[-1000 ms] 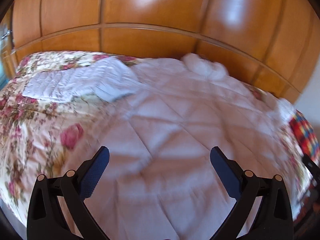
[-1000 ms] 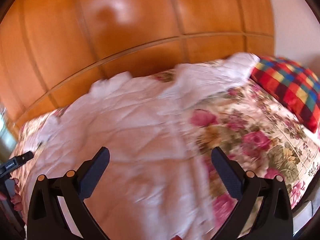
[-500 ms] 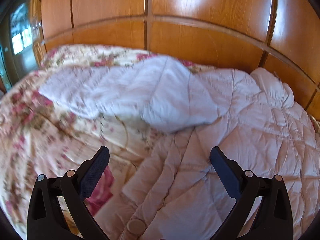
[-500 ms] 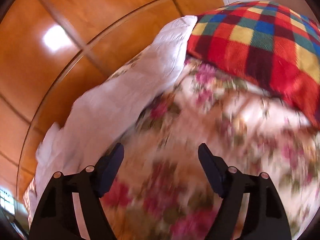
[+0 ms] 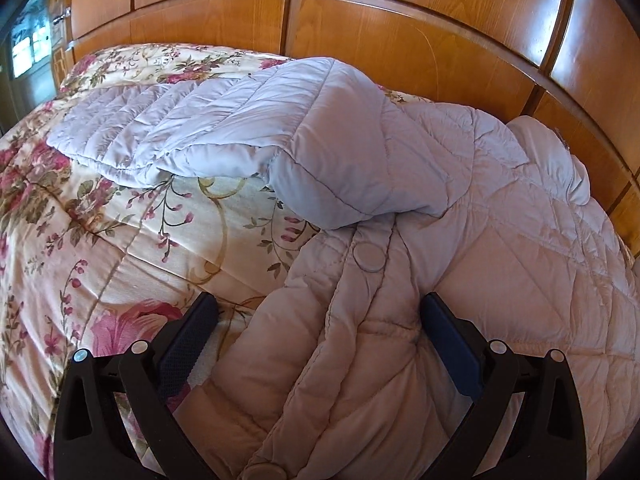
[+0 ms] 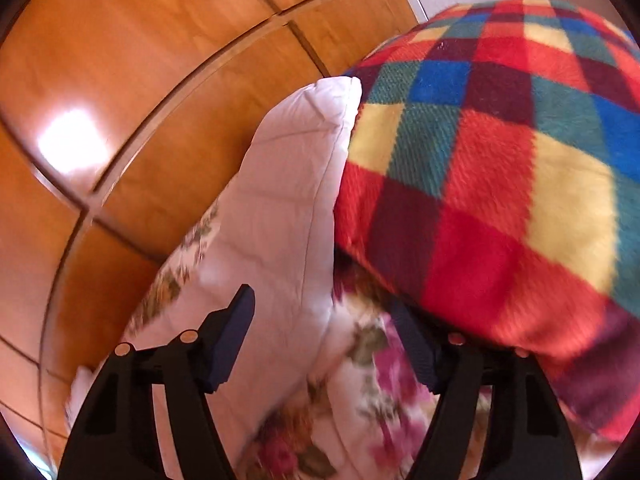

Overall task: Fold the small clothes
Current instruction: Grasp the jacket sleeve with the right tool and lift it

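1 quilted jacket (image 5: pixel 400 208), 1 floral bedspread (image 5: pixel 120 248), 1 checked blanket (image 6: pixel 500 168), 2 snap buttons (image 5: pixel 370 257).

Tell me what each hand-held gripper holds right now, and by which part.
Nothing. The left hand-held gripper is open over the quilted jacket's front edge; the right hand-held gripper is open near its sleeve.

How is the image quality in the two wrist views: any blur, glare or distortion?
Left wrist view: sharp; the quilted jacket is crisp, window glare streaks the wooden panels, and fisheye bends their lines. Right wrist view: motion-smeared, worst on the floral bedspread near the right tongs; the checked blanket is soft, and a bright glare patch sits on the panelling.
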`<action>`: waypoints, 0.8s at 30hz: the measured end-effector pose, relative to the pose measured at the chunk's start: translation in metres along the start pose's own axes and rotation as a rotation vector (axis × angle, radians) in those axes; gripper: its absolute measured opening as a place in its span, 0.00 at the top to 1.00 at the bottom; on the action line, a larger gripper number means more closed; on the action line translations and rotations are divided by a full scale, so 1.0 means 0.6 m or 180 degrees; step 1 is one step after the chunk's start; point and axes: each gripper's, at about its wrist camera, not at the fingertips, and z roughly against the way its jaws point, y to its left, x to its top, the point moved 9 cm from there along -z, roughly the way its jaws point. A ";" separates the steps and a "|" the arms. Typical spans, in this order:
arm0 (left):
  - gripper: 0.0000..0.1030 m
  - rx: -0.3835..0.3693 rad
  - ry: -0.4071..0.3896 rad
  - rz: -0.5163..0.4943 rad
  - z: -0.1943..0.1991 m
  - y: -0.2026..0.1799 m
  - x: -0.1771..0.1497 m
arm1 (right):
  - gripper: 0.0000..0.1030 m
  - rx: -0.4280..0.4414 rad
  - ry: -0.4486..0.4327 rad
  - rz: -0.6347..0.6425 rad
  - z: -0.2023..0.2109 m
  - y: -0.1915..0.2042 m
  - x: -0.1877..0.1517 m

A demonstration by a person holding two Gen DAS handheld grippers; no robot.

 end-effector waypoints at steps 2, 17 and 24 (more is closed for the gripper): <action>0.03 0.0004 -0.0017 0.0000 -0.002 0.000 0.000 | 0.32 0.0003 0.0002 -0.0090 -0.016 -0.002 0.011; 0.03 -0.0023 -0.0076 0.0012 0.000 0.008 0.001 | 0.94 0.0063 -0.0255 0.0334 0.006 0.070 0.025; 0.03 -0.0054 -0.0087 0.0039 0.001 0.009 0.002 | 0.95 0.0176 -0.0698 0.1025 0.129 0.220 0.021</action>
